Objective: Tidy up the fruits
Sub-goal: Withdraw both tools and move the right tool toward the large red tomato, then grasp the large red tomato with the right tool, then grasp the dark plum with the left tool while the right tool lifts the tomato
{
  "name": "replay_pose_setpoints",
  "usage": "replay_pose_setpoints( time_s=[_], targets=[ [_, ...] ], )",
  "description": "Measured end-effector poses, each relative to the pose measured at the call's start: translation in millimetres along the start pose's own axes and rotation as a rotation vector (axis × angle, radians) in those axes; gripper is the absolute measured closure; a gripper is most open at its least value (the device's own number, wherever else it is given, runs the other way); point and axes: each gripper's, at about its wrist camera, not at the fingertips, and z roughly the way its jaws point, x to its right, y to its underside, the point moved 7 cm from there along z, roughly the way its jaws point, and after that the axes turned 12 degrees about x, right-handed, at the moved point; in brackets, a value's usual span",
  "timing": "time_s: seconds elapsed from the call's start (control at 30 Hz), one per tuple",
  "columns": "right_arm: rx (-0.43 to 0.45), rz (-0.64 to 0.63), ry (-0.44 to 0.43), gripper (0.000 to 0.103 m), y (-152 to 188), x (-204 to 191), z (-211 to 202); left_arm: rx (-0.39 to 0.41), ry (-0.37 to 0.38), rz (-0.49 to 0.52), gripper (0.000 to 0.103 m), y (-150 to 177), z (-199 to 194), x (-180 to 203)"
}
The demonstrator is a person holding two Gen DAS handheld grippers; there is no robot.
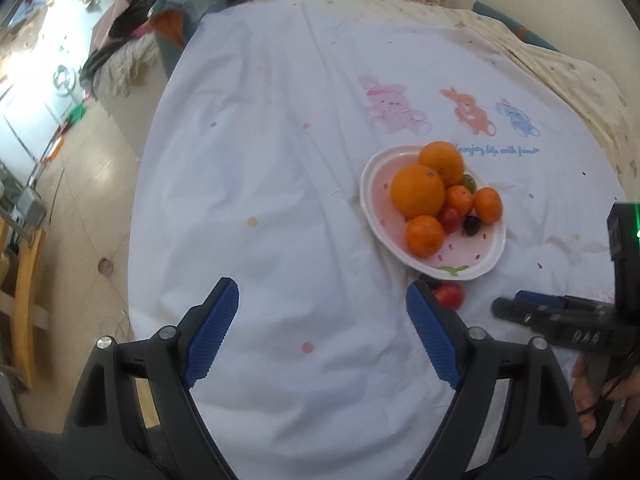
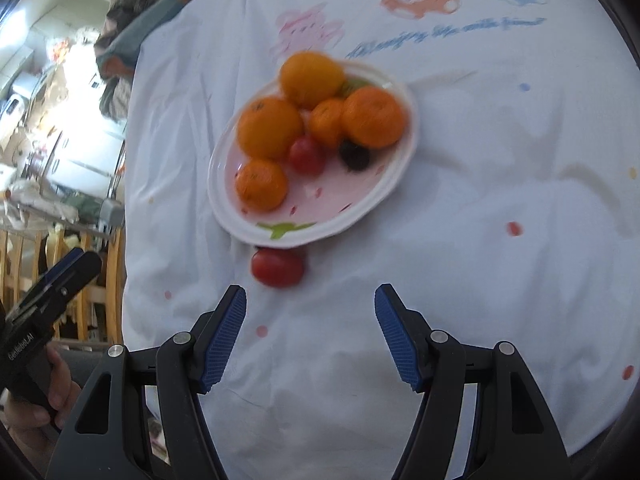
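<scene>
A white and pink plate [image 1: 486, 258] [image 2: 372, 200] sits on the white cloth. It holds several oranges and tangerines [image 1: 417, 191] [image 2: 269, 127], a red cherry tomato [image 1: 449, 219] [image 2: 306, 155], a dark grape [image 1: 471, 225] [image 2: 354, 155] and a green one [image 1: 469, 182]. Another red tomato [image 1: 450, 294] [image 2: 277, 267] lies on the cloth just off the plate's near rim. My left gripper [image 1: 322, 300] is open and empty, left of that tomato. My right gripper [image 2: 310, 300] is open and empty, just short of the tomato; it shows in the left wrist view [image 1: 520, 310].
The white cloth [image 1: 280, 200] [image 2: 500, 200] with cartoon prints covers the table. Its left edge drops to the floor [image 1: 80, 208]. Piled clothes [image 1: 160, 8] lie at the far left. A wooden chair [image 2: 100, 272] stands to the left. The left gripper also shows in the right wrist view [image 2: 52, 292].
</scene>
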Motion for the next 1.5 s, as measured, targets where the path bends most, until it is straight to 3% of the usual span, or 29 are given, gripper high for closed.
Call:
replay_pose_setpoints(
  time_s=[0.13,0.4,0.5,0.53,0.63,0.83,1.1,1.4,1.5],
  targets=[
    [-0.05,-0.107,0.021,0.033,11,-20,23,-0.037,0.003,-0.057,0.019,5,7,-16],
    [-0.035,-0.111,0.049,0.038,2,-25,49,-0.057,-0.008,-0.085,0.019,7,13,-25],
    [-0.038,-0.129,0.054,0.051,2,-26,54,-0.055,-0.005,-0.065,0.019,6,14,-20],
    [-0.043,-0.13,0.051,0.06,2,-26,55,-0.054,-0.005,-0.057,0.019,6,14,-18],
    [-0.056,-0.127,0.039,0.061,2,-25,52,-0.058,-0.006,-0.042,0.019,7,16,-13],
    [-0.056,-0.097,0.012,0.061,2,-24,27,-0.057,-0.015,-0.036,0.019,3,17,-5],
    [0.02,-0.036,-0.032,0.061,-15,-4,-27,-0.037,0.003,0.027,0.019,0,19,25],
    [0.143,0.174,-0.032,0.061,-39,42,-51,-0.107,0.041,0.109,0.02,23,42,54],
    [0.156,0.178,-0.025,0.061,-46,44,-53,-0.141,0.061,0.154,0.02,32,54,68]
  ],
)
